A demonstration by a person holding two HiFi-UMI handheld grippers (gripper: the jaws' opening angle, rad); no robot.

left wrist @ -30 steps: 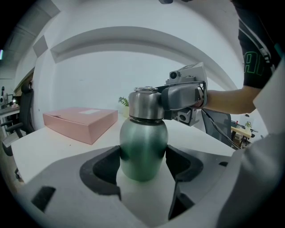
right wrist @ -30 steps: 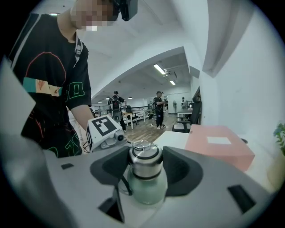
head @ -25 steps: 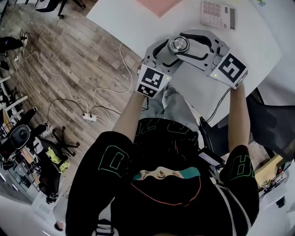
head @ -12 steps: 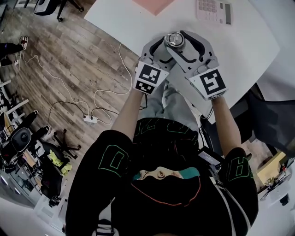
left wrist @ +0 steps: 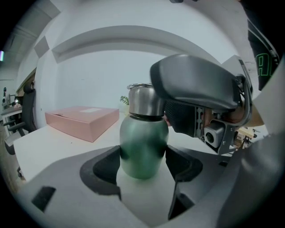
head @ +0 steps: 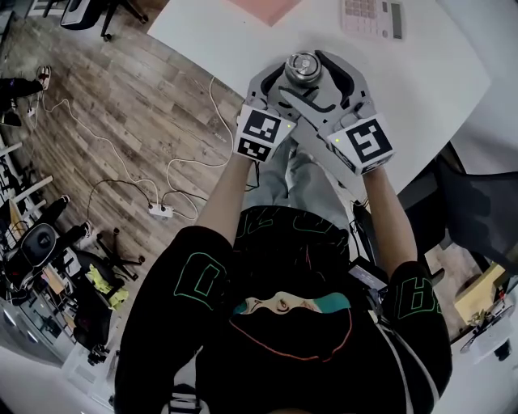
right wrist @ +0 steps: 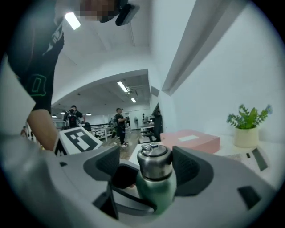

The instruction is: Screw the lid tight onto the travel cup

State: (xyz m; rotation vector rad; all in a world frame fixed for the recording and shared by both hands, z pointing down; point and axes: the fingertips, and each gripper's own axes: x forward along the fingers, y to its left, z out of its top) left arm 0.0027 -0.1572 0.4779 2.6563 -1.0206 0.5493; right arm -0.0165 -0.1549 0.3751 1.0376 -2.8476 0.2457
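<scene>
The travel cup (left wrist: 143, 138) fills the jaws of our left gripper (left wrist: 143, 165), and our right gripper (right wrist: 150, 169) crosses above it on the right. The right gripper's opening jaws leave a gap left of the lid (right wrist: 154, 156), while the right pad stands just beside it. Ahead-left of the left gripper, open table (left wrist: 49, 149) runs to a pink box (left wrist: 82, 119).

White tabletop (head: 421, 89) under the left tongs (left wrist: 142, 164). Flat pink box (left wrist: 82, 120) ahead of them to the left, pale calculator (head: 374, 18) ahead to the right. Small potted plant (right wrist: 247, 127) further out on the same top, against a plain white wall (right wrist: 231, 67). Left of the tongs the top ends; wood-plank floor (head: 121, 105) below, white cable (head: 190, 158) looping to a power strip (head: 158, 207). Black swivel chair (head: 36, 241) well behind and left. Open office beyond: strip ceiling lights (right wrist: 122, 86), people standing (right wrist: 119, 124)
</scene>
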